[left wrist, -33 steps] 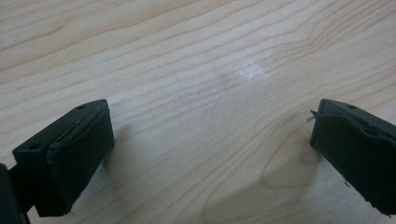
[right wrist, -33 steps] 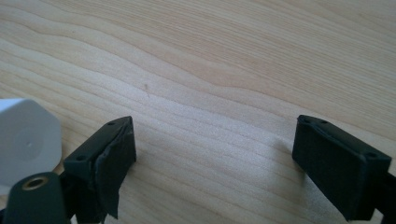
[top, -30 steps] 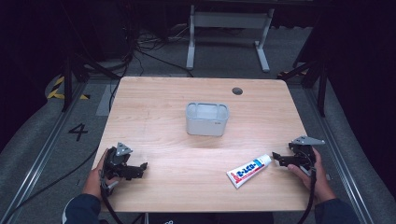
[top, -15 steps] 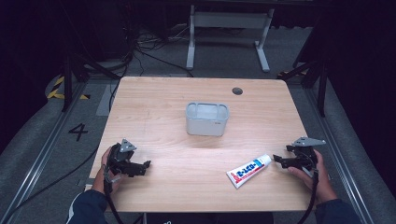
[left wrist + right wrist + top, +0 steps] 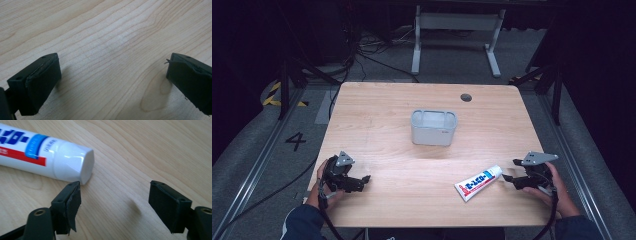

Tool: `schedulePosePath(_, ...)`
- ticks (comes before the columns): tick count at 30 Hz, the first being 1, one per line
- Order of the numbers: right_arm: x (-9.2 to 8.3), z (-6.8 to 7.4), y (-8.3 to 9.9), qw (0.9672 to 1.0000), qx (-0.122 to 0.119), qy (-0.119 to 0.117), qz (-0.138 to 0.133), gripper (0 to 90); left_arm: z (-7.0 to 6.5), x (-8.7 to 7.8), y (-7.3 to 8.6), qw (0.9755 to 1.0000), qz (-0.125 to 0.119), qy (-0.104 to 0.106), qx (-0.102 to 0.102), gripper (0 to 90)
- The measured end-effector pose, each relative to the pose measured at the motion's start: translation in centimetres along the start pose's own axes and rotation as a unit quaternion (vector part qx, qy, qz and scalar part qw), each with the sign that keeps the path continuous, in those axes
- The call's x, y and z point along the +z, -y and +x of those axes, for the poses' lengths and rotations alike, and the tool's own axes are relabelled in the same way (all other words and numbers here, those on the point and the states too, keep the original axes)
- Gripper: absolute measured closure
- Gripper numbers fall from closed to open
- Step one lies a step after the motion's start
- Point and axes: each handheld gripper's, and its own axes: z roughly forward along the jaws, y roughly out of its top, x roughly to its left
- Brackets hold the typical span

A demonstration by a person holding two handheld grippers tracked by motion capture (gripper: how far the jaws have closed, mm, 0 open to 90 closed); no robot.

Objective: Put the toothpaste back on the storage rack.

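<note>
The whole light wooden desk (image 5: 382,125) is being shown from above in the high view, with a pale grey rectangular plastic bin (image 5: 434,127) standing upright near its middle and a small dark round hole (image 5: 466,97) being seen near the far edge. A white plastic toothpaste tube with blue lettering and a red stripe (image 5: 478,182) is lying flat on the desk toward the near right, well apart from the bin, its white cap end being pointed at the right claw (image 5: 510,177).

The right claw is being held low just beside that cap by a hand at the near right edge. In the right gripper view the cap (image 5: 73,165) is being shown close up: ribbed at its base, faceted at its end, resting on the wood. The left one of the two black jaws is being kept just beside the cap's end, though contact cannot be told, and bare wood is lying between the jaws. The right claw (image 5: 115,195) is standing open, its jaws having just been closing a little with nothing between them.

The left claw (image 5: 362,181) is being held near the desk's near left corner, far from the tube. In the left gripper view the left claw (image 5: 112,75) is being shown wide open over bare wood grain.
</note>
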Motion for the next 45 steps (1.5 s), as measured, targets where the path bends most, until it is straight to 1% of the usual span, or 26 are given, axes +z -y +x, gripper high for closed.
schedulePosePath(4,-0.6,0.4,-0.4,0.9998,-0.008,-0.015,-0.014,25.8,0.0,0.0,0.0,1.0,0.0,0.0,0.0,0.1)
schedulePosePath(6,-0.7,0.7,-0.7,0.9995,-0.016,-0.021,-0.017,25.3,0.0,0.0,0.0,1.0,0.0,0.0,0.0,0.1)
schedulePosePath(7,-0.7,1.1,-1.0,0.999,-0.03,-0.029,-0.016,25.3,0.0,0.0,0.0,1.0,0.0,0.0,0.0,0.1)
schedulePosePath(9,-0.8,1.5,-1.4,0.9982,-0.041,-0.039,-0.018,25.6,0.0,0.0,0.0,1.0,0.0,0.0,0.0,0.1)
schedulePosePath(10,-0.8,1.5,-1.4,0.9982,-0.041,-0.039,-0.018,25.6,0.0,0.0,0.0,1.0,0.0,0.0,0.0,0.1)
schedulePosePath(14,-0.7,2.5,-2.5,0.9953,-0.072,-0.063,-0.013,25.8,0.0,0.0,0.0,1.0,0.0,0.0,0.0,0.1)
schedulePosePath(15,-0.7,2.7,-2.7,0.9948,-0.077,-0.065,-0.012,25.8,0.0,0.0,0.0,1.0,0.0,0.0,0.0,0.1)
schedulePosePath(18,-0.7,3.3,-3.4,0.9917,-0.097,-0.084,-0.008,25.8,0.0,0.0,0.0,1.0,0.0,0.0,0.0,0.1)
schedulePosePath(19,-0.5,3.7,-3.8,0.9886,-0.115,-0.097,0.008,26.2,0.0,0.0,0.0,1.0,0.0,0.001,0.0,0.1)
schedulePosePath(20,-0.5,3.7,-3.8,0.9886,-0.115,-0.097,0.008,26.2,0.0,0.0,0.0,1.0,0.0,0.001,0.0,0.1)
schedulePosePath(21,-0.4,3.9,-4.0,0.9872,-0.125,-0.098,0.015,25.5,0.0,0.0,0.0,1.0,0.0,0.001,0.0,0.1)
schedulePosePath(22,-0.2,4.1,-4.3,0.9852,-0.141,-0.095,0.022,25.7,0.0,0.0,0.0,1.0,0.0,0.001,0.0,0.1)
schedulePosePath(24,0.0,4.3,-4.8,0.9829,-0.15,-0.104,0.028,26.3,0.0,0.0,0.0,1.0,0.0,0.001,0.0,0.1)
schedulePosePath(27,0.7,4.6,-5.5,0.9792,-0.169,-0.104,0.041,25.1,0.0,0.0,0.0,1.0,0.0,0.001,0.0,0.1)
schedulePosePath(29,1.0,4.9,-5.9,0.9758,-0.18,-0.114,0.048,25.0,0.0,0.0,0.0,1.0,0.0,0.001,0.0,0.1)
schedulePosePath(30,1.2,5.1,-6.0,0.9746,-0.186,-0.114,0.052,25.2,0.0,0.0,0.0,1.0,0.0,0.001,0.0,0.1)
schedulePosePath(33,1.8,5.5,-6.7,0.9684,-0.21,-0.111,0.075,26.0,0.0,0.0,0.0,1.0,0.0,0.001,0.0,0.1)
schedulePosePath(35,2.3,5.7,-7.1,0.9636,-0.223,-0.117,0.089,26.3,0.0,0.0,0.0,1.0,0.0,0.001,0.0,0.1)
schedulePosePath(36,2.8,6.0,-7.4,0.9595,-0.235,-0.118,0.102,25.4,0.0,0.0,0.0,1.0,0.0,0.001,0.0,0.1)
schedulePosePath(37,3.0,6.1,-7.6,0.9572,-0.239,-0.122,0.108,25.2,0.0,0.0,0.0,1.0,0.0,0.001,0.0,0.0)
schedulePosePath(40,3.6,6.8,-8.2,0.9482,-0.259,-0.137,0.123,25.4,0.0,0.0,0.0,1.0,0.0,0.001,0.0,0.1)
schedulePosePath(42,4.0,7.3,-8.4,0.9416,-0.273,-0.141,0.137,25.2,0.0,0.0,0.0,1.0,0.0,0.001,0.0,0.0)
schedulePosePath(43,4.1,7.5,-8.6,0.9374,-0.282,-0.141,0.147,25.1,0.0,0.0,0.0,1.0,0.0,0.001,0.0,0.0)
schedulePosePath(44,4.3,7.6,-8.7,0.9341,-0.289,-0.142,0.154,25.0,0.0,0.0,0.0,1.0,0.0,0.001,0.0,0.1)
schedulePosePath(45,4.4,7.8,-8.8,0.9316,-0.292,-0.142,0.164,25.1,0.0,0.0,0.0,1.0,0.0,0.001,0.0,0.0)
